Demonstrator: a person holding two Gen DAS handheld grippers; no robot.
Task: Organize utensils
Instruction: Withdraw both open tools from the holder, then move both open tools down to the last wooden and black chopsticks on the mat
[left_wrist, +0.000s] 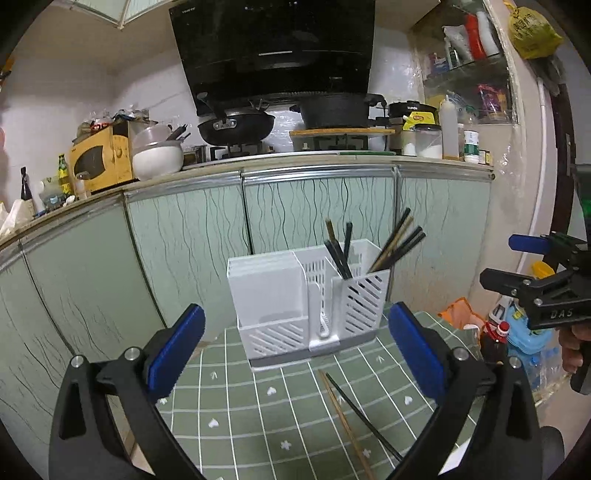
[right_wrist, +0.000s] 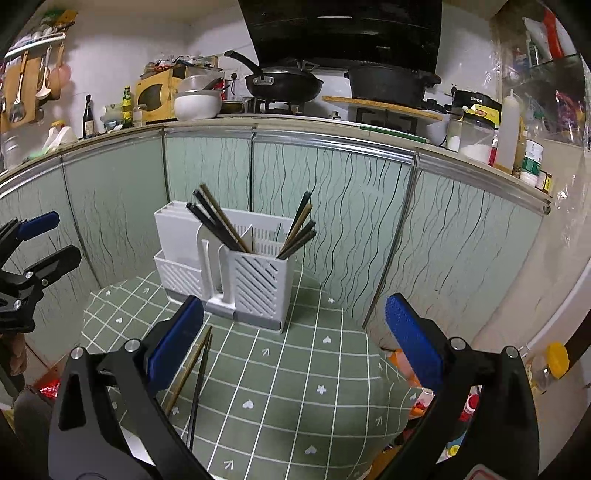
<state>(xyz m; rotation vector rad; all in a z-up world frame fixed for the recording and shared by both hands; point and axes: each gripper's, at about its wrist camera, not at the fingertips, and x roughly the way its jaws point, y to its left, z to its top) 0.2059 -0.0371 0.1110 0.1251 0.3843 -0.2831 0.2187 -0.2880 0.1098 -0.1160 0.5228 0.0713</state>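
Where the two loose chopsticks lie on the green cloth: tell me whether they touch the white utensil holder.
Apart. The left wrist view shows bare green cloth between the chopsticks and the utensil holder.

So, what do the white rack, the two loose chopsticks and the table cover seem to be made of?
Rack: likely moulded plastic, matte white, with slotted walls and a grey base. Chopsticks: the tan one looks like wood or bamboo; the black one could be lacquered wood or plastic, unclear. Cover: probably cloth, green with a white printed grid, draping over the edge.

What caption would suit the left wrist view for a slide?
Open left gripper faces a white utensil holder with chopsticks, and two loose chopsticks lie on the green tablecloth.
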